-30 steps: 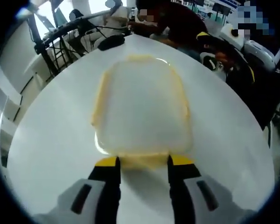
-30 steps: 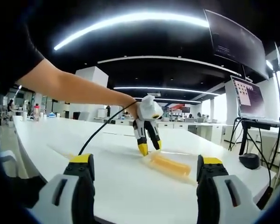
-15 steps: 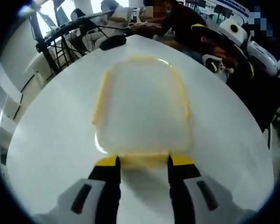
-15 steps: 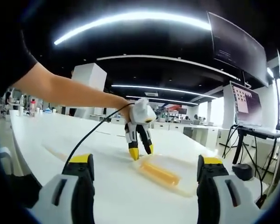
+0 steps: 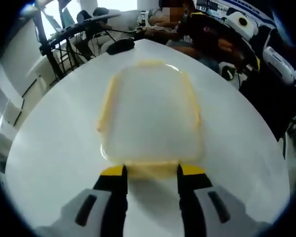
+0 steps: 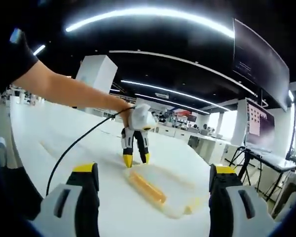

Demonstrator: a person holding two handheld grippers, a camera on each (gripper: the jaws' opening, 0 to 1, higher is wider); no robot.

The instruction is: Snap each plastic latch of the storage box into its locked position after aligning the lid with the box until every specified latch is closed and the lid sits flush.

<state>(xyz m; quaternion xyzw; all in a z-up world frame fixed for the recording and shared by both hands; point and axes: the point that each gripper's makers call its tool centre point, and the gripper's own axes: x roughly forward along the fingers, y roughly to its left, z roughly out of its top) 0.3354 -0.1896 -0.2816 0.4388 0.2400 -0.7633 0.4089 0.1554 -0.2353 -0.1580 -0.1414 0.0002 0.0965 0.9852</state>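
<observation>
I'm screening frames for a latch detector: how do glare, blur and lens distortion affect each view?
Left gripper view: the white table is washed out, so the translucent yellow-edged storage box looks pale and soft, its near latch hard to make out. Right gripper view: fisheye bends the ceiling light strips; the box is small, and the left gripper stands dark against the bright table.

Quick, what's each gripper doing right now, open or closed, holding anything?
Left gripper: open, jaws either side of the storage box yellow latch.
Right gripper: open, holding nothing.
</observation>
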